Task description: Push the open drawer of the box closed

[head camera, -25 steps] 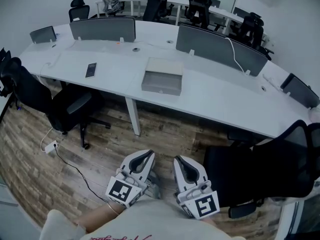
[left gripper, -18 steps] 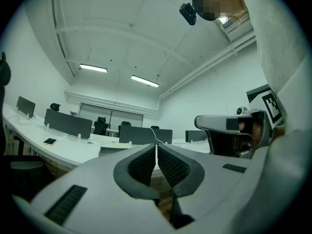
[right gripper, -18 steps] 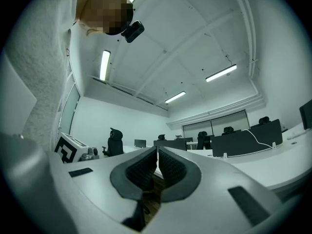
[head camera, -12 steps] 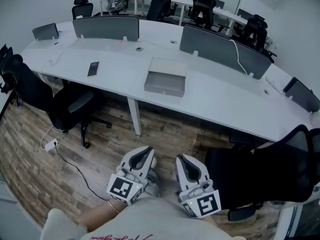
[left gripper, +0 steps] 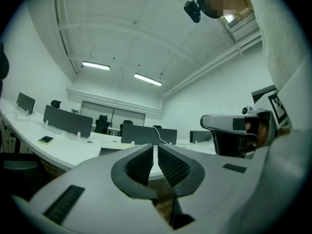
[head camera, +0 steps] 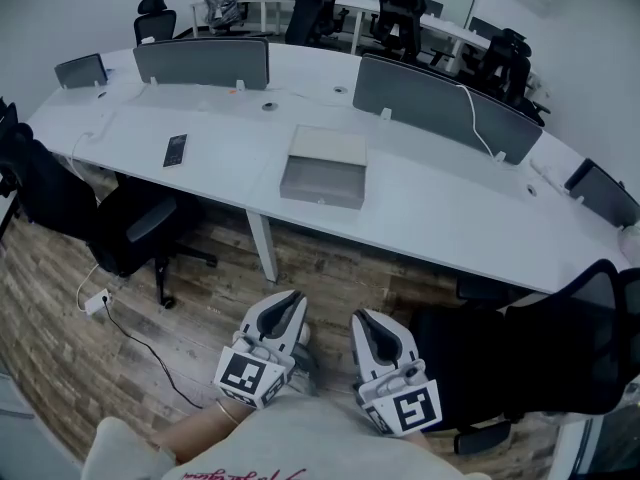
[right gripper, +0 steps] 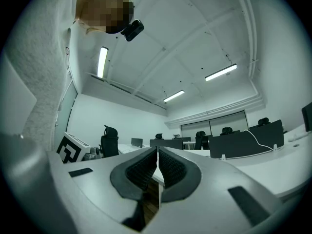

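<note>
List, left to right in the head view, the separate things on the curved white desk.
small grey screen at the left end → dark phone → grey box → grey screen at the right end. The two long screens at the back span too wide to place in the order.

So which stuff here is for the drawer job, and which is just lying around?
For the job: box, its open drawer, left gripper, right gripper.
Just lying about: phone, black chair, power strip.
</note>
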`<move>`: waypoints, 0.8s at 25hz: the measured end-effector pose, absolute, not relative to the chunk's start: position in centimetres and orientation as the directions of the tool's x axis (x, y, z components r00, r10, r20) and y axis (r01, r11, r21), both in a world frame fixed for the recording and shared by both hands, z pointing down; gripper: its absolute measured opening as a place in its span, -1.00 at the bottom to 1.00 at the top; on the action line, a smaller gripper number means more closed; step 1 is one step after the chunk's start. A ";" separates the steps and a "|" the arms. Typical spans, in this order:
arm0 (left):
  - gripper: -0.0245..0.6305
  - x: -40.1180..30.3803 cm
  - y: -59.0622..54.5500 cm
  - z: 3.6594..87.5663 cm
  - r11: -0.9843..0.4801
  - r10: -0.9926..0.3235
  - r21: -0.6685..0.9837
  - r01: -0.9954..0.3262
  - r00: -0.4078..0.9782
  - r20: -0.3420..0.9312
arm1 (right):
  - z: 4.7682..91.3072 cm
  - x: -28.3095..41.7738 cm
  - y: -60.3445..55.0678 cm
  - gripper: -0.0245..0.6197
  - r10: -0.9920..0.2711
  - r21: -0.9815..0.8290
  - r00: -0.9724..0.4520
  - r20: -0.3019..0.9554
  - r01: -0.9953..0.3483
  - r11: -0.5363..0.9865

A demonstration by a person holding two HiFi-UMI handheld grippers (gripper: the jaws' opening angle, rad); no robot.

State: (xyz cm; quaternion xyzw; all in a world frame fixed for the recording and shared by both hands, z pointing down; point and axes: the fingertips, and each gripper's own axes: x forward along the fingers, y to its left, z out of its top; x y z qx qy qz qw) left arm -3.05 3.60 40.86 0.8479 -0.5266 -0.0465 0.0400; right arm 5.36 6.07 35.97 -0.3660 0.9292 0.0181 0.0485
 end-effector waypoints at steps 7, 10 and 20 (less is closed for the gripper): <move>-0.85 -3.2 -1.5 42.0 -0.461 -0.885 0.136 -0.877 0.465 0.002 | 36.3 5.0 1.4 -0.85 -0.694 0.005 -0.714 -0.090 -0.698 0.716; -0.85 -3.1 -3.9 42.3 -0.473 -0.878 0.137 -0.870 0.479 0.012 | 36.5 4.9 -0.9 -0.85 -0.703 0.009 -0.707 -0.078 -0.705 0.709; -0.84 -4.2 -11.9 44.3 -0.452 -0.879 0.162 -0.877 0.469 0.086 | 36.5 4.0 -7.6 -0.85 -0.708 0.030 -0.703 -0.058 -0.711 0.703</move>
